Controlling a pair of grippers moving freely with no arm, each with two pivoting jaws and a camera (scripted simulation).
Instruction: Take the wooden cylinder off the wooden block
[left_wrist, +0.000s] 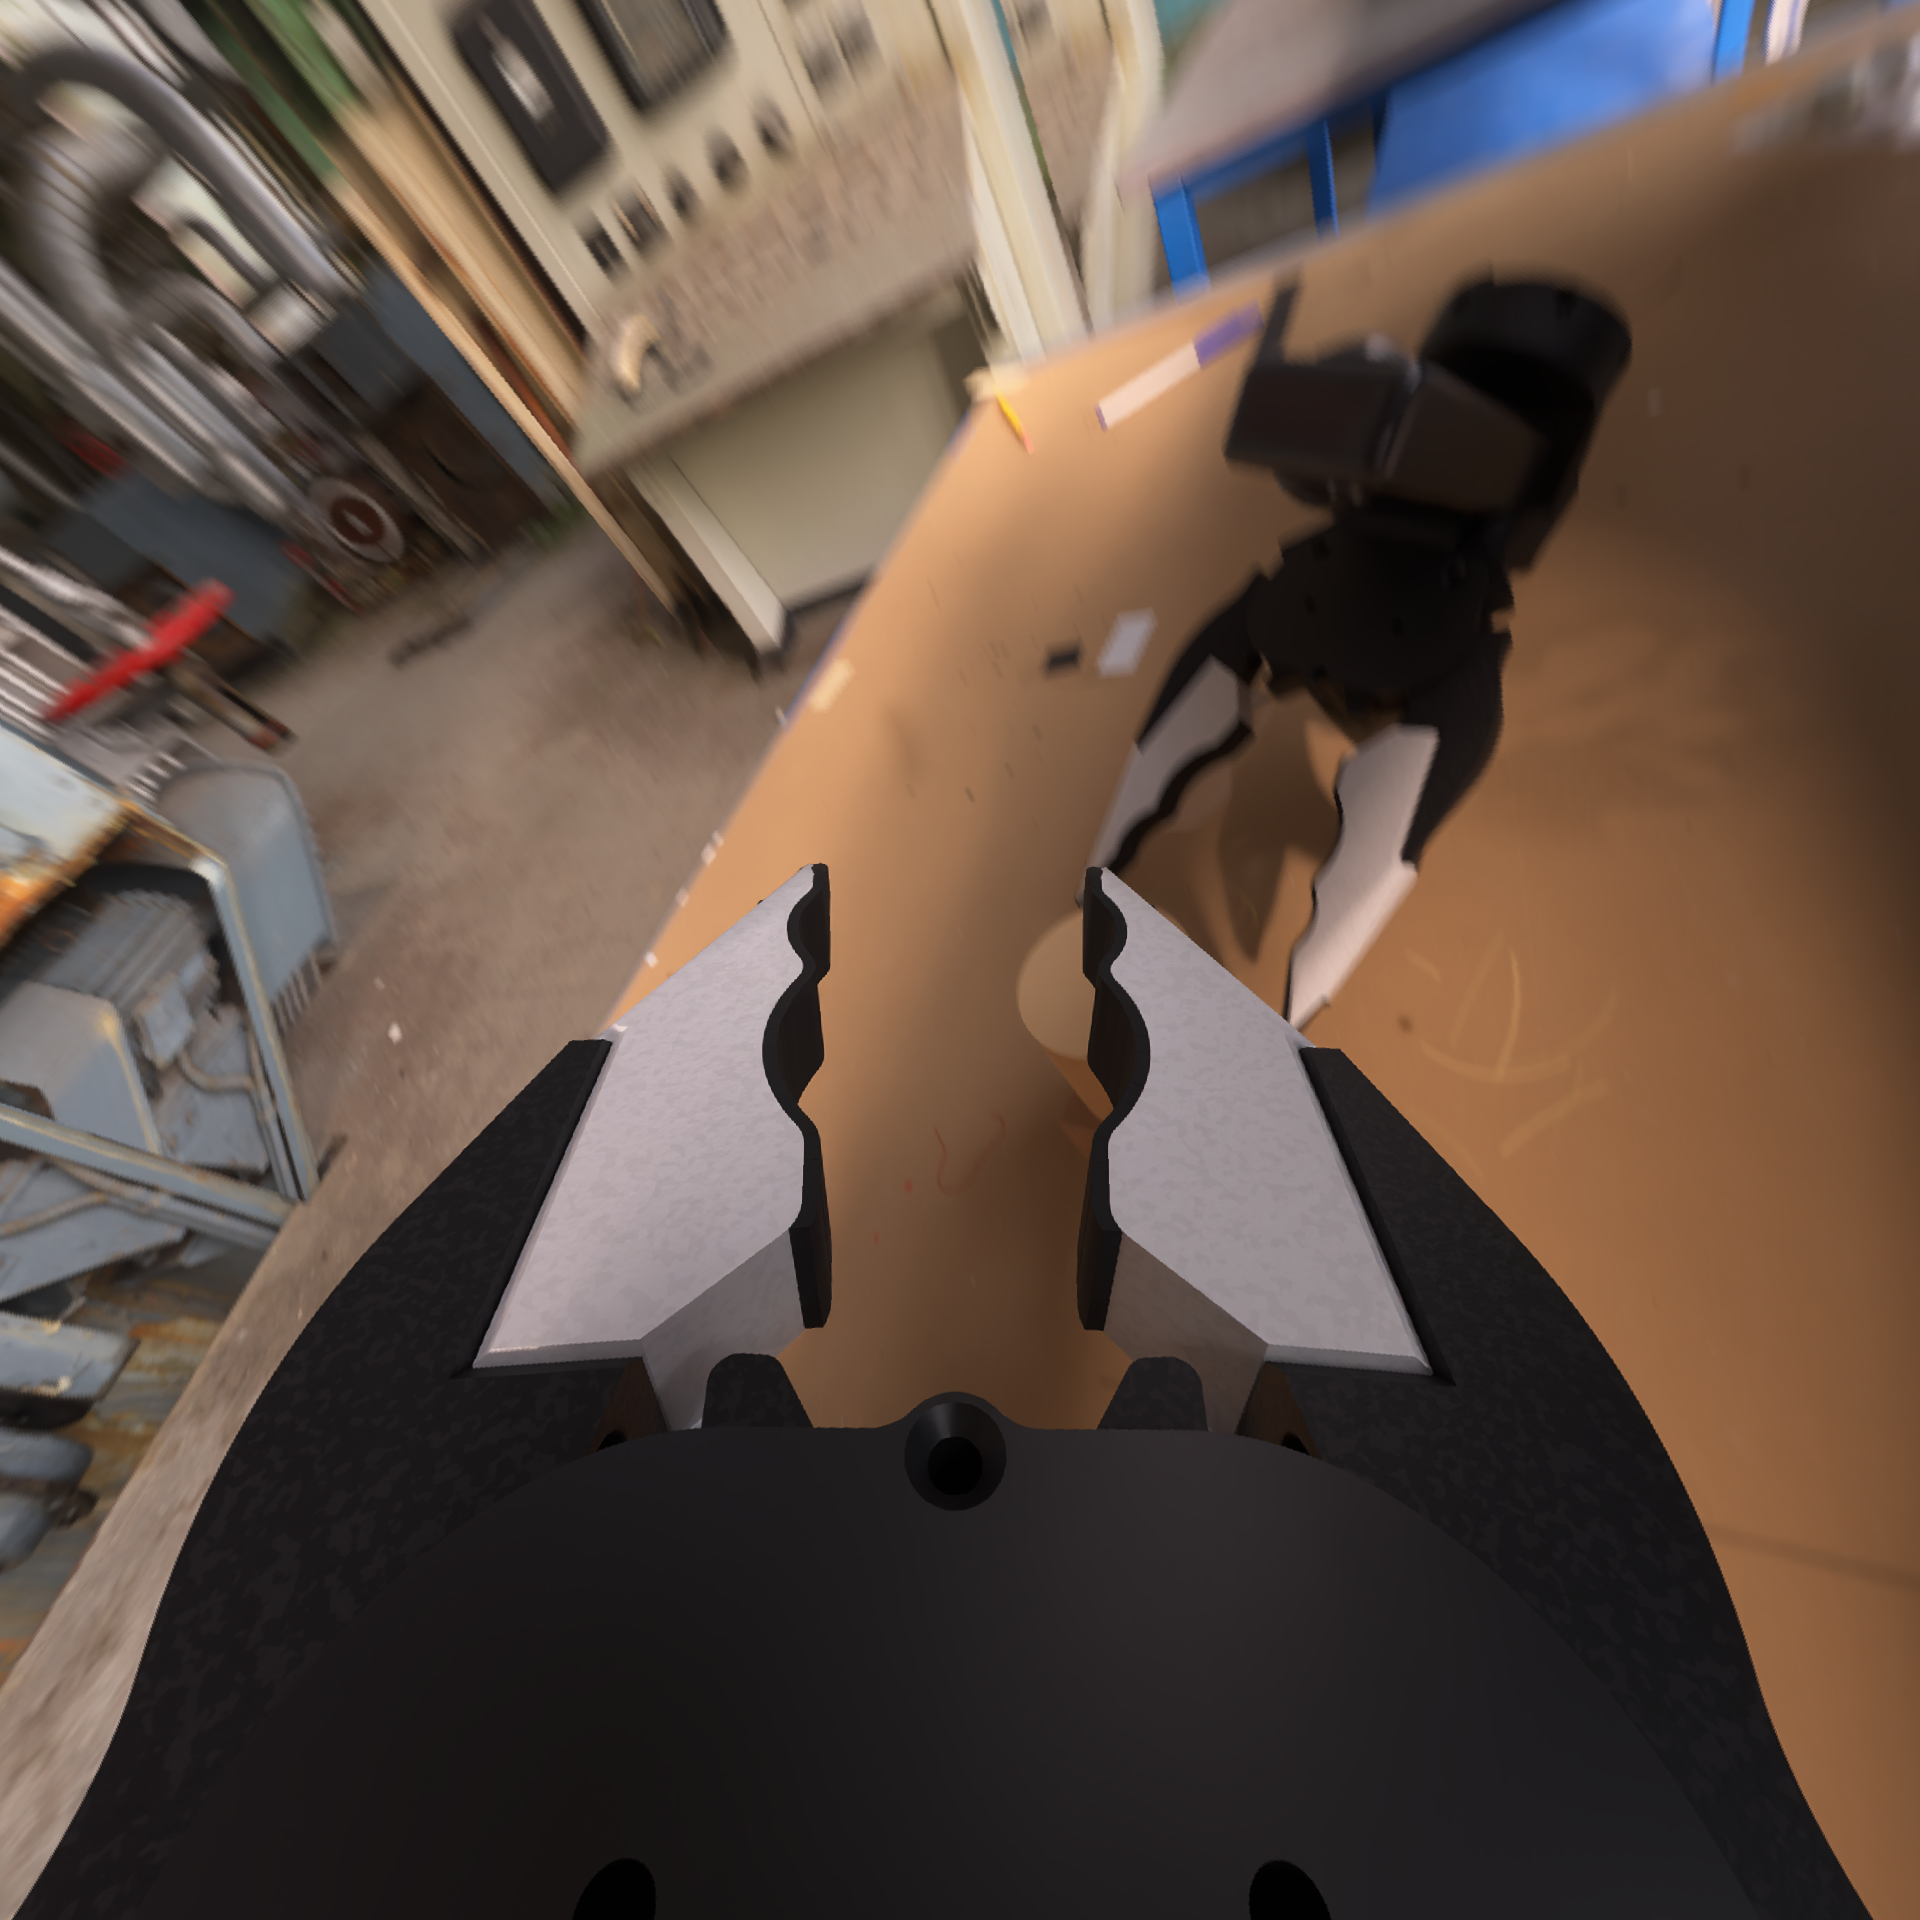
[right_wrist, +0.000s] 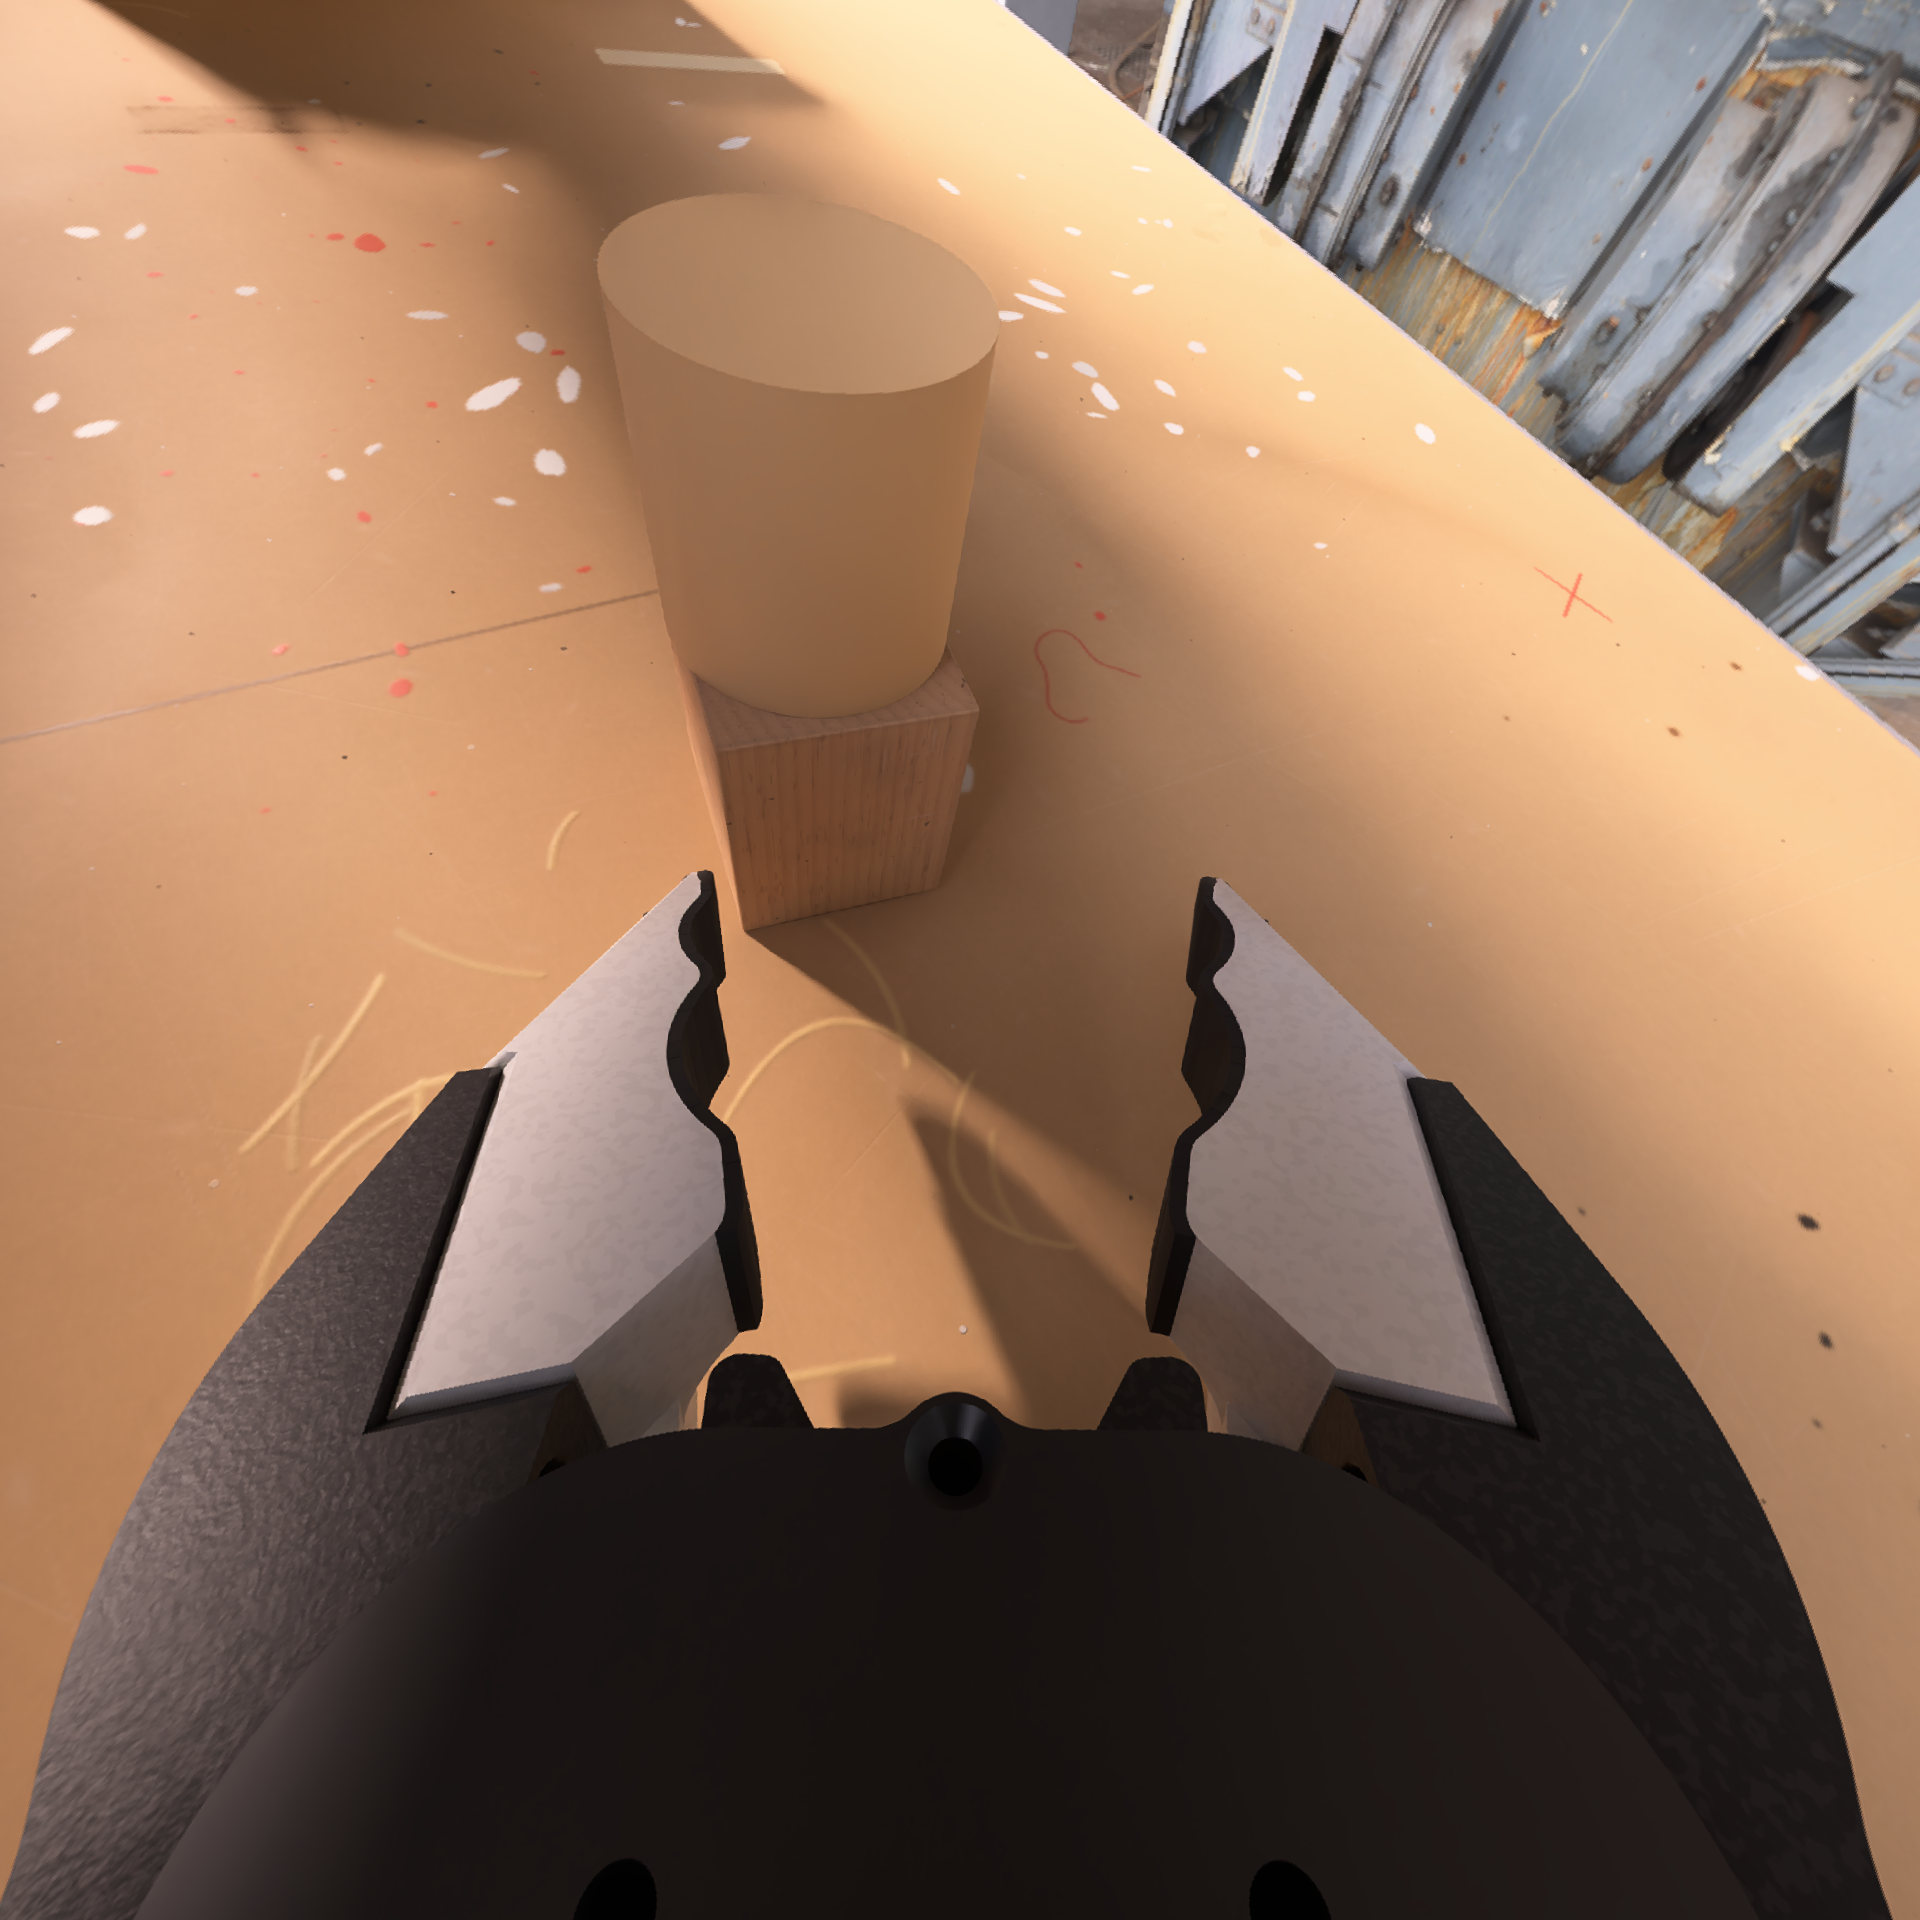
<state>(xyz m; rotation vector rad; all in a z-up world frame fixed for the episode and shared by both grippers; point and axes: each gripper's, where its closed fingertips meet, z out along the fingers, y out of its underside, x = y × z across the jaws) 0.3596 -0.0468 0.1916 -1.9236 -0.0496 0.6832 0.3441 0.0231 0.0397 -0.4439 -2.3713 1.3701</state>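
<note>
A plain wooden cylinder (right_wrist: 800, 447) stands upright on a small wooden block (right_wrist: 842, 810) on the tan table (right_wrist: 312, 831). My right gripper (right_wrist: 956, 888) is open and empty, above the table just short of the block, with the stack ahead of its left finger. My left gripper (left_wrist: 956, 878) is open and empty, with a narrower gap. In the left wrist view only part of the cylinder's top (left_wrist: 1049, 987) shows past my right finger (left_wrist: 1174, 1039); the block is hidden. The right gripper (left_wrist: 1210, 930) also shows there, pointing down beside the cylinder.
The table's edge (left_wrist: 790, 727) runs along the left of the left wrist view, with floor and grey machinery (left_wrist: 156, 987) beyond. Paper scraps (left_wrist: 1127, 639) and a pencil (left_wrist: 1013, 421) lie at the far end. In the right wrist view the table edge (right_wrist: 1455, 364) runs diagonally at upper right.
</note>
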